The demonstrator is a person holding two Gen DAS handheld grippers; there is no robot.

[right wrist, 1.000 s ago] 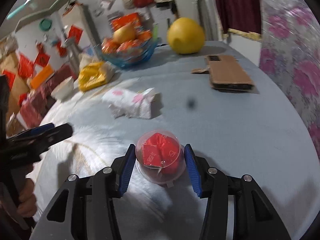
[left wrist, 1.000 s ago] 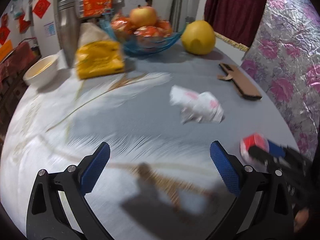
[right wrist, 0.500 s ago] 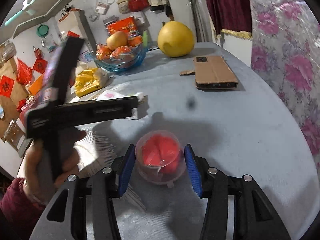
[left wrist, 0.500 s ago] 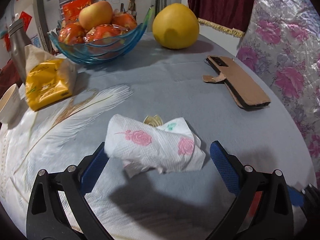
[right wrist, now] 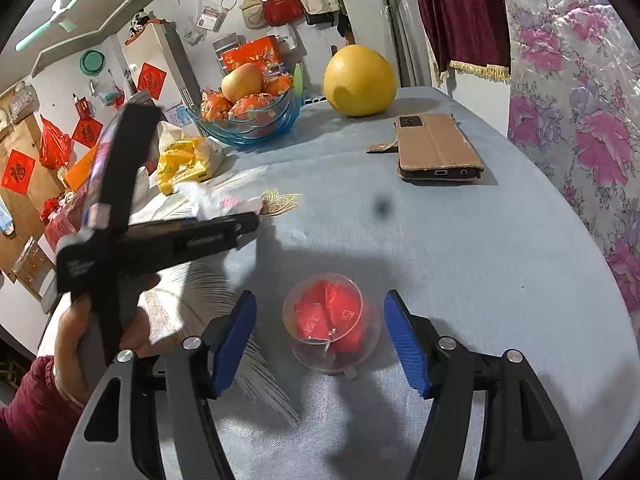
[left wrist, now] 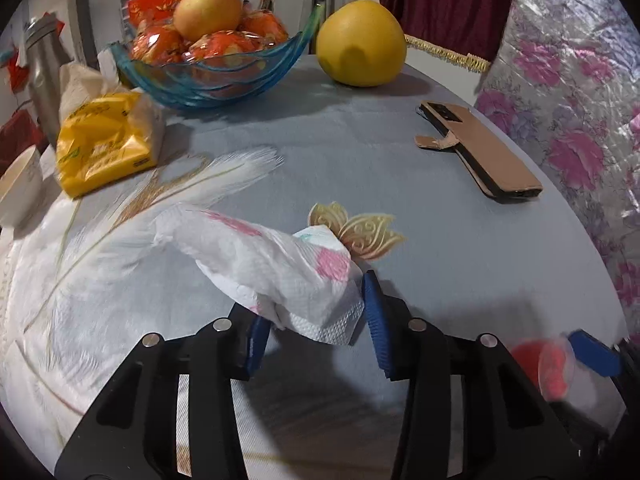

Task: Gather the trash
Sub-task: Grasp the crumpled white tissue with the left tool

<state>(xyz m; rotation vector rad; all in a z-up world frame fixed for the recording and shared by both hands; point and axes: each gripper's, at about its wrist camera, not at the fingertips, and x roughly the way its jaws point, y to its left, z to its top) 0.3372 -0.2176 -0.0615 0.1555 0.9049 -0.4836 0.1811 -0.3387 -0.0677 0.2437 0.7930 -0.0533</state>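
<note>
The left gripper (left wrist: 316, 322) is closing its blue pads on a crumpled white paper towel with pink flowers (left wrist: 276, 264). The towel is squeezed between them, just above the grey-blue table (left wrist: 360, 152). The right gripper (right wrist: 320, 340) is opening up. A small clear plastic cup with red wrappers inside (right wrist: 330, 326) sits on the table between its pads, and they do not touch it. A person's hand (right wrist: 100, 332) holds the left gripper. A big yellow round fruit (left wrist: 360, 42) and a brown phone case (left wrist: 480, 152) lie farther back.
</note>
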